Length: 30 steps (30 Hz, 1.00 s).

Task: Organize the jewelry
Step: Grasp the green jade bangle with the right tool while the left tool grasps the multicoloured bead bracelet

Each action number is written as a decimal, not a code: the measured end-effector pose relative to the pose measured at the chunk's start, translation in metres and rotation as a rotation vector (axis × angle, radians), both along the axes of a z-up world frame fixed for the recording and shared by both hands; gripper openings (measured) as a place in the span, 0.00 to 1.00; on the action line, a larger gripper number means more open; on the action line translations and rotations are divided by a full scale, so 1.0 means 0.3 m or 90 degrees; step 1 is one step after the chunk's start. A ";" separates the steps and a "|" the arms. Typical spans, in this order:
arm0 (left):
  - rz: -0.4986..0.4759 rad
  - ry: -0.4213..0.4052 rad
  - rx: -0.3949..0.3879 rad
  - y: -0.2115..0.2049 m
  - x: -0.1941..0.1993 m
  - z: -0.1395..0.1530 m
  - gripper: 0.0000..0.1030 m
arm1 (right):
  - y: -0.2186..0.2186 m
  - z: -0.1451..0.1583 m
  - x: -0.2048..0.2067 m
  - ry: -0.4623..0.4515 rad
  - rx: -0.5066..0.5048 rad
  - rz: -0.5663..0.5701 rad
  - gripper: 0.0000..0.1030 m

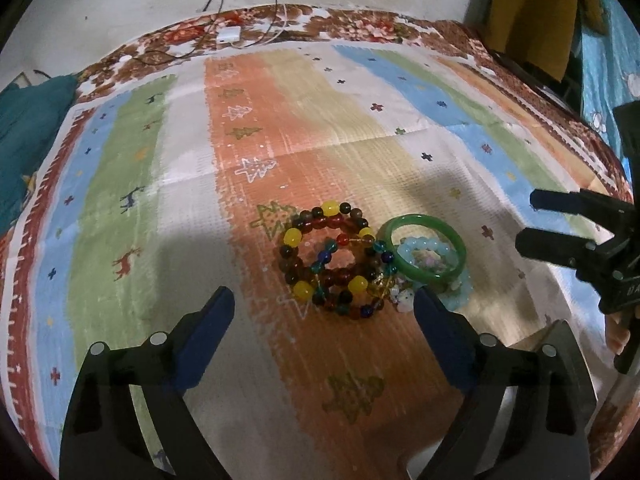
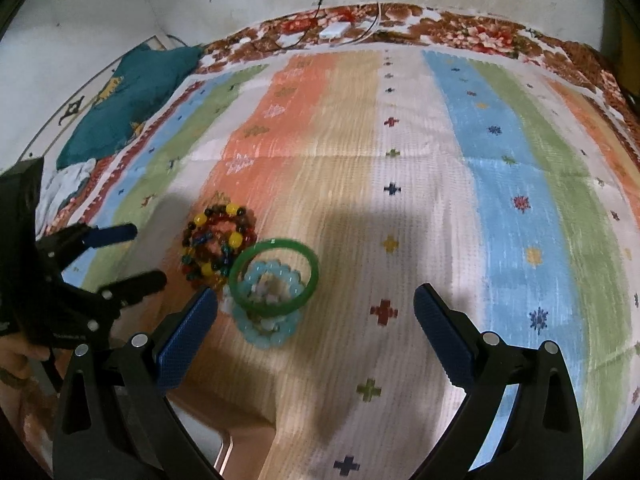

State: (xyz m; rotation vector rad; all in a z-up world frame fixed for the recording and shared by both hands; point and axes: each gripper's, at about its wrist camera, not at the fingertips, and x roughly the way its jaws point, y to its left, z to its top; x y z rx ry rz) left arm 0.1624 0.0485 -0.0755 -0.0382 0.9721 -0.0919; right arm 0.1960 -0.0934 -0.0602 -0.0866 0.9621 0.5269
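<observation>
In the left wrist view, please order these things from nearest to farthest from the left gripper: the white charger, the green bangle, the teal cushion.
From the left gripper:
1. Green bangle, just ahead of its right-hand finger, lying on the pale blue bead bracelets.
2. Teal cushion, at the cloth's far left edge.
3. White charger, at the far edge by the wall, among cables.
</observation>
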 end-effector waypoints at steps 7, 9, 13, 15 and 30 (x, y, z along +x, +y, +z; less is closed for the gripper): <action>-0.029 0.019 0.007 -0.012 0.041 -0.045 0.70 | 0.040 -0.051 0.051 0.024 -0.032 0.007 0.90; -0.037 0.022 0.005 -0.014 0.051 -0.054 0.64 | 0.049 -0.068 0.065 0.030 -0.041 0.009 0.86; -0.049 0.026 0.006 -0.021 0.067 -0.066 0.59 | 0.061 -0.093 0.083 0.039 -0.049 0.012 0.82; -0.051 0.030 0.003 -0.020 0.076 -0.073 0.58 | 0.065 -0.106 0.092 0.044 -0.052 0.012 0.80; -0.070 0.032 -0.003 -0.017 0.111 -0.102 0.24 | 0.083 -0.179 0.146 0.075 -0.052 0.015 0.35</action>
